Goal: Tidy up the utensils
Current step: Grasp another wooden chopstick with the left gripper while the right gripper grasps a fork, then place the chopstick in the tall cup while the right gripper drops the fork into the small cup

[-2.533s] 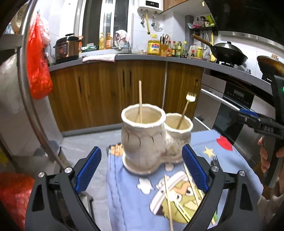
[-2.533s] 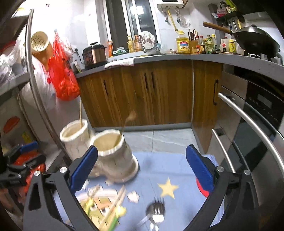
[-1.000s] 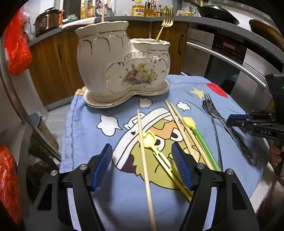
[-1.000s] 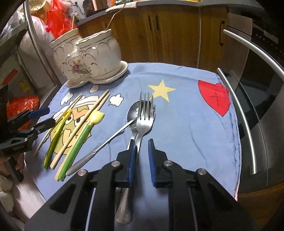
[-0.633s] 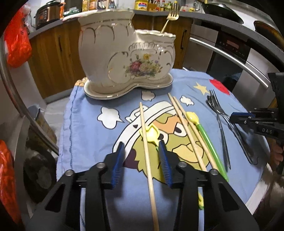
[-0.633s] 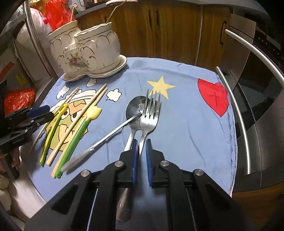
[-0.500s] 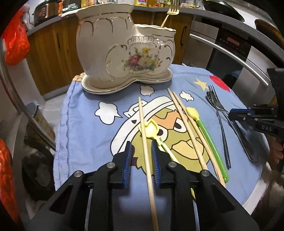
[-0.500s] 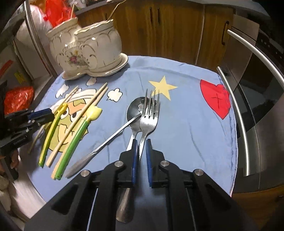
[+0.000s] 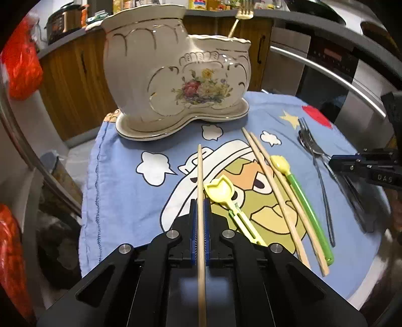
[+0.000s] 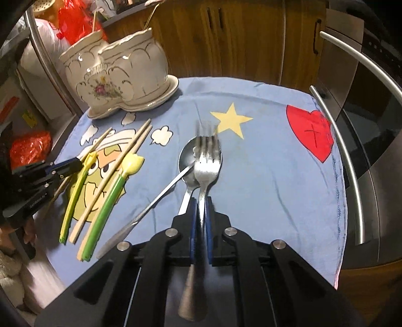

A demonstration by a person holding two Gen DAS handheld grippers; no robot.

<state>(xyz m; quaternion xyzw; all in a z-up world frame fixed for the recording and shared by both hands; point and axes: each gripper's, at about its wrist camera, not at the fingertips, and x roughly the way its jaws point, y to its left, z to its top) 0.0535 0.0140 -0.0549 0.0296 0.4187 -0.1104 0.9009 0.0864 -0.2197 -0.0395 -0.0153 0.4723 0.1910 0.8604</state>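
We see the left gripper (image 9: pixel 199 211) clamped on a single wooden chopstick (image 9: pixel 200 176), which runs between its blue pads and points toward the ceramic utensil holder (image 9: pixel 176 83) at the far side of the blue cartoon cloth (image 9: pixel 120 191). Right of it lie a yellow-headed spoon (image 9: pixel 219 192), a pair of wooden chopsticks (image 9: pixel 273 191) and a green-handled spoon (image 9: pixel 299 193). The right gripper (image 10: pixel 201 208) is closed on the neck of a steel fork (image 10: pixel 207 161), whose blurred tines overlap the bowl of a steel spoon (image 10: pixel 187 161); another steel utensil (image 10: pixel 150 201) lies slanted to the left. A gold fork (image 9: pixel 240 17) stands in the holder's lower cup.
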